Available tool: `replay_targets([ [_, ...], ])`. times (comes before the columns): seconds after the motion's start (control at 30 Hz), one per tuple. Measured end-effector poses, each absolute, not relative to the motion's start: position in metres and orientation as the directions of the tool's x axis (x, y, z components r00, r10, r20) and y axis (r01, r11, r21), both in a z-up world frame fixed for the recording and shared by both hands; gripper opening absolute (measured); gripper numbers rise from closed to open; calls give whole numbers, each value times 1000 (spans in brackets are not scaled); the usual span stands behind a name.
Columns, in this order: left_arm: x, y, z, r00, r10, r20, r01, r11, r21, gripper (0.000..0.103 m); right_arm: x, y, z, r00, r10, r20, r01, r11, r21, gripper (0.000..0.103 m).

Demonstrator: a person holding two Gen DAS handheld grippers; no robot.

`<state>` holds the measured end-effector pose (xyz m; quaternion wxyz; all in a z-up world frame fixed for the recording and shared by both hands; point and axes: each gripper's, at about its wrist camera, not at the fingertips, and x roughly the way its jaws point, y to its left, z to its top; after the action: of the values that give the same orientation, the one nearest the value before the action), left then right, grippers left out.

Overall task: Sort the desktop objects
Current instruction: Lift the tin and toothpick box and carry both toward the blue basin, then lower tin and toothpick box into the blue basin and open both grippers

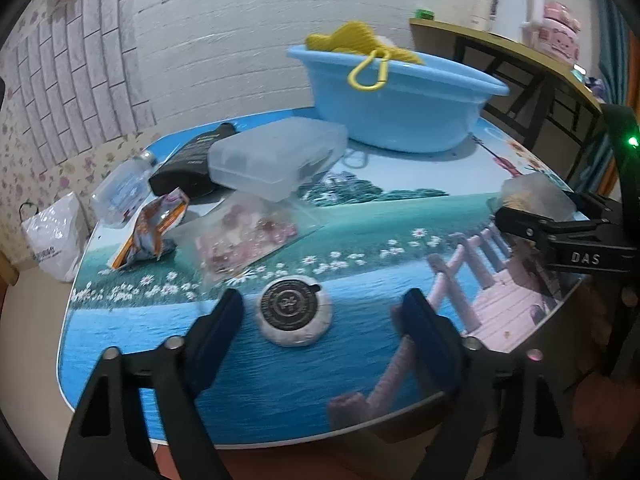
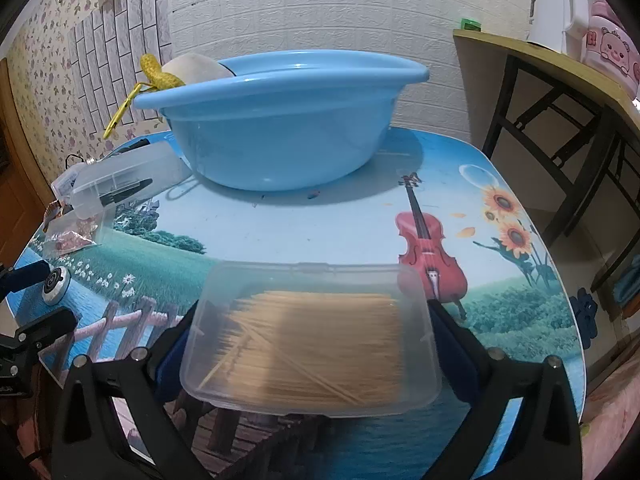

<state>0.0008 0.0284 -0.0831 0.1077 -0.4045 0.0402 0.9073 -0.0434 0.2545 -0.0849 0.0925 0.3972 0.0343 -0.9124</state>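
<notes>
Toothpick box: pinched between the pads of the right gripper, lifted over the near edge of the table, lid facing up, picks loose inside. Round tin: flat on the table between the spread pads of the left gripper, a clear gap on each side, nothing pressed. Beyond, the blue basin at the far edge, already holding a yellow cord with its clip over the rim. To the left, a clear case, black tube, small bottle, snack packet and bead bag, all still out on the table. Likely risks: the thin box bowing under the squeeze and popping out sideways or springing its lid, scattering picks; the low tin skidding off if the pads close unevenly; a clash of the two grippers, close together on the way to the basin. Both grippers tilted steeply down toward the table, aimed at the basin; right one seen side-on at the edge of the left view.
</notes>
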Motion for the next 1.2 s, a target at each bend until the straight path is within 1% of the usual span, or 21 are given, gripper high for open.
replay_targets([
  [0.07,1,31,-83,-651,171,-739,-240,-971,-13,68,-43,254,-84,-669,-149,-728,204,-979,12,94],
  [0.17,2,34,-82,-653,182,-735,-256,-967,-13,60,-42,255,-84,-669,-153,-728,209,-978,13,94],
  [0.23,3,36,-81,-655,187,-732,-264,-965,-10,51,-42,255,-84,-668,-154,-728,212,-977,13,94],
  [0.27,4,37,-81,-657,188,-730,-268,-963,-6,44,-42,255,-84,-668,-155,-728,212,-977,13,94],
  [0.3,5,39,-80,-659,190,-728,-275,-961,-2,38,-42,255,-84,-668,-155,-728,212,-977,14,94],
  [0.33,5,40,-80,-660,192,-726,-282,-959,3,37,-41,255,-84,-668,-156,-728,212,-977,16,94],
  [0.77,7,42,-81,-665,206,-718,-294,-956,-2,37,-38,255,-82,-669,-173,-723,223,-974,27,94],
  [0.83,7,42,-81,-666,205,-718,-294,-956,0,37,-36,257,-77,-677,-192,-711,223,-974,50,94],
  [1.03,8,43,-80,-671,194,-716,-289,-957,11,37,-32,253,-70,-693,-197,-693,237,-971,38,94],
  [1.2,10,38,-68,-694,205,-690,-279,-960,-5,37,-26,255,-48,-738,-198,-645,246,-969,17,94],
])
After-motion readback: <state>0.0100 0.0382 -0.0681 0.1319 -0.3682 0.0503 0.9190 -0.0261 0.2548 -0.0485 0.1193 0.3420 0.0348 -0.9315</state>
